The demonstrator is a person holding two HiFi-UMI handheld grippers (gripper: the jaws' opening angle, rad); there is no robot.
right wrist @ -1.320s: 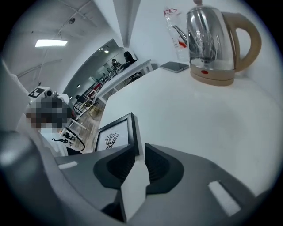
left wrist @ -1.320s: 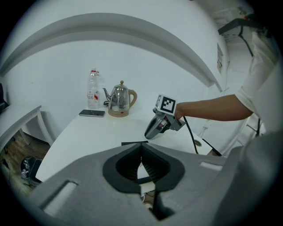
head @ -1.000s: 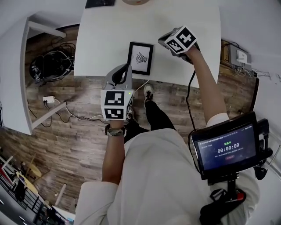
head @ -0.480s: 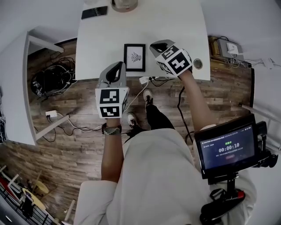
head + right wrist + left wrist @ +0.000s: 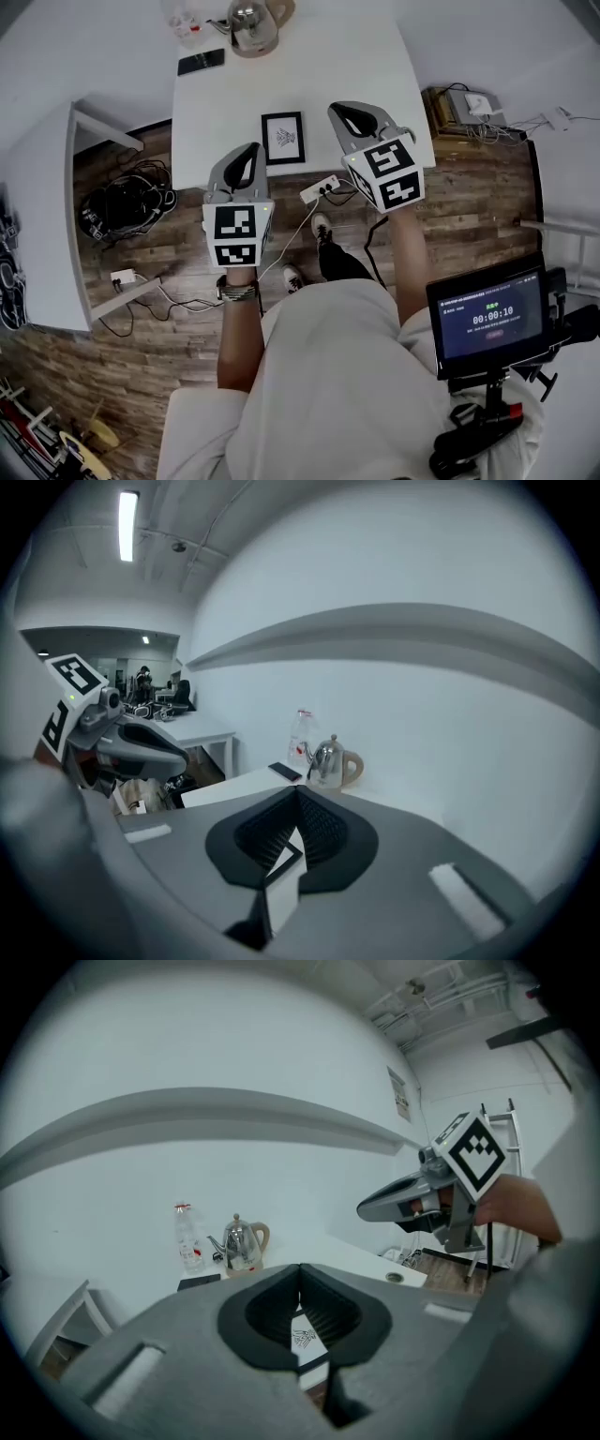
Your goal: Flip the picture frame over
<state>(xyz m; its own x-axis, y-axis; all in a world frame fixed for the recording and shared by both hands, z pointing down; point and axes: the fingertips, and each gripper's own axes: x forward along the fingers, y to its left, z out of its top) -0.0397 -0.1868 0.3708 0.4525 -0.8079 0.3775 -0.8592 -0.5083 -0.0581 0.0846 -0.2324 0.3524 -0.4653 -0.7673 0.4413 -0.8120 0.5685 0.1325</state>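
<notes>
A black picture frame (image 5: 282,138) lies flat near the front edge of the white table (image 5: 375,66), with its white sheet and small dark drawing facing up. My left gripper (image 5: 248,152) hangs in the air just short of the table edge, left of the frame, shut on nothing. To the right of the frame my right gripper (image 5: 349,111) is raised over the table, also shut and empty. Below the closed tips of the left gripper (image 5: 300,1267) a strip of the frame (image 5: 302,1338) shows. A corner of the frame (image 5: 284,858) shows under the right gripper (image 5: 297,789).
At the table's far end stand a steel kettle (image 5: 251,21) and a clear bottle (image 5: 183,21), with a black phone (image 5: 201,62) beside them. A white power strip (image 5: 321,188) and cables lie on the wooden floor by the front edge. A second white table (image 5: 37,216) stands at the left.
Both grippers have risen away from the table, the right one more, and it has tipped from pointing steeply down towards level. The frame lies where it was, face up.
</notes>
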